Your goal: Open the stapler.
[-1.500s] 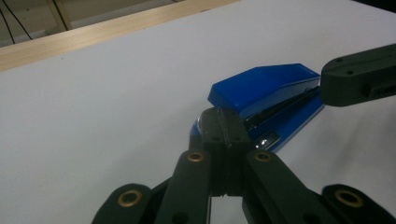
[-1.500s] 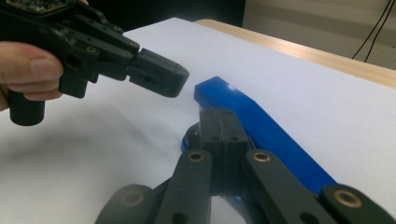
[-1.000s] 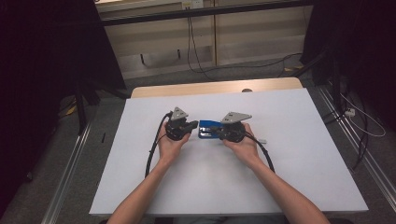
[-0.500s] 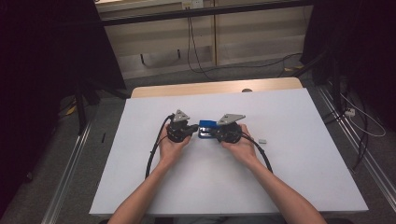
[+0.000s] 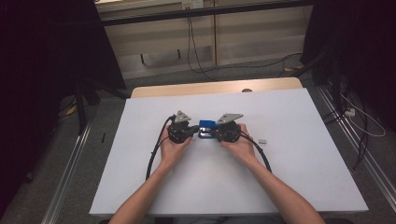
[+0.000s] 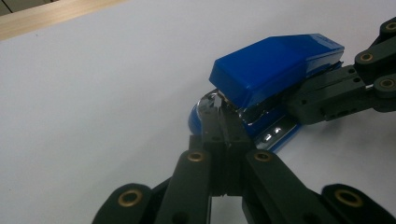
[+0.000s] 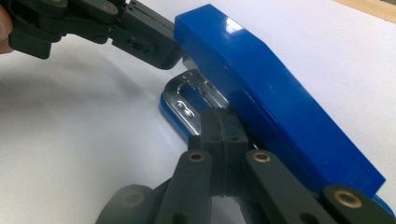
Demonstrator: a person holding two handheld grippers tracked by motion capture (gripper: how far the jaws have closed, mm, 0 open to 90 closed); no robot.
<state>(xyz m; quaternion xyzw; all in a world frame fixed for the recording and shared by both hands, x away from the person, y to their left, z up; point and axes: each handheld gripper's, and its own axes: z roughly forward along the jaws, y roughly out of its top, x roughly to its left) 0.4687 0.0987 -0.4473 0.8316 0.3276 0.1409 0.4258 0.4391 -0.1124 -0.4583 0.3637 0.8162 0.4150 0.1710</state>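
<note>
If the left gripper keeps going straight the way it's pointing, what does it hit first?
The blue stapler. The left gripper, jaws shut, already has its tips at the stapler's open mouth, by the metal plate; whether they touch is hard to tell.

White table top [image 5: 299, 186] at centre, matt and evenly lit; pale wooden edge strip [image 5: 219, 87] along its far side, with a small dark round spot [image 5: 246, 90] set in it; grey floor [image 5: 154, 79] beyond, dim; low beige wall panels [image 5: 261, 37] at the back under a dark horizontal rail [image 5: 205, 11]; black cables [image 5: 194, 46] hang down the panels and trail across the floor; dark curtains [image 5: 46, 56] close off both sides; metal floor rails [image 5: 70, 172] run beside the table, left and right; light falls mainly on the table, room edges in shadow.
</note>
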